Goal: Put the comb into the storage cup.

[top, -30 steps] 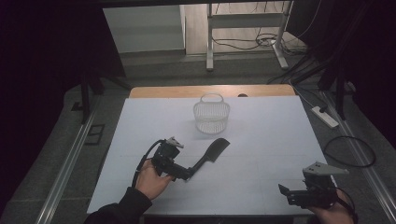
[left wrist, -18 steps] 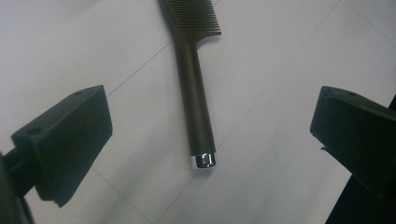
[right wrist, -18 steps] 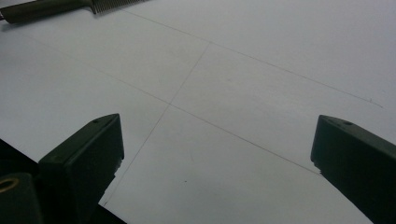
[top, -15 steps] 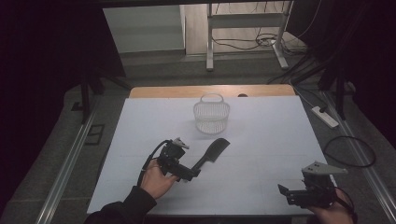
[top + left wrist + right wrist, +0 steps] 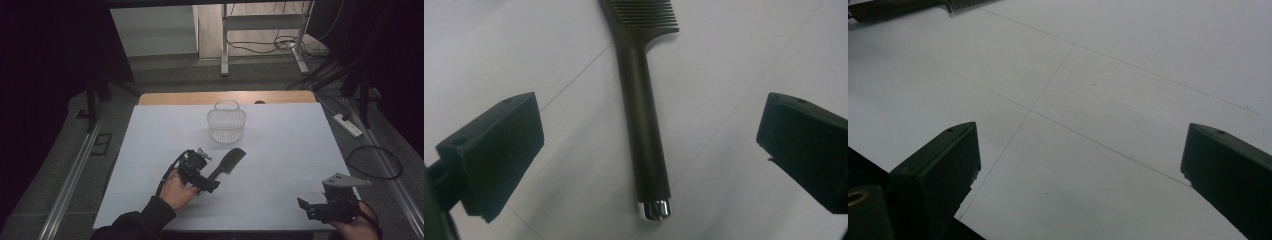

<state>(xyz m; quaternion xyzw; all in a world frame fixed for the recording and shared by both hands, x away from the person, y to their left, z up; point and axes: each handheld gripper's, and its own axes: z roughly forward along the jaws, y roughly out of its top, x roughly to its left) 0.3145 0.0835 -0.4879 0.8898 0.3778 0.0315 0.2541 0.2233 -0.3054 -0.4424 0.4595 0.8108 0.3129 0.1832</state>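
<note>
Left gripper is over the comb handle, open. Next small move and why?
Probably lower the left gripper and close it on the comb handle. Its fingers stand wide apart on either side of the handle, not touching it, and the comb lies flat on the table.

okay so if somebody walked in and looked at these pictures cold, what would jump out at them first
Most striking is the long black plastic comb with a silver-capped handle, lying flat on the white table near its middle, framed between the wide-open jaws of the left gripper. Just beyond it stands a small clear plastic basket with a hoop handle, toward the far edge. The right gripper hovers open at the near right corner, away from both.
</note>
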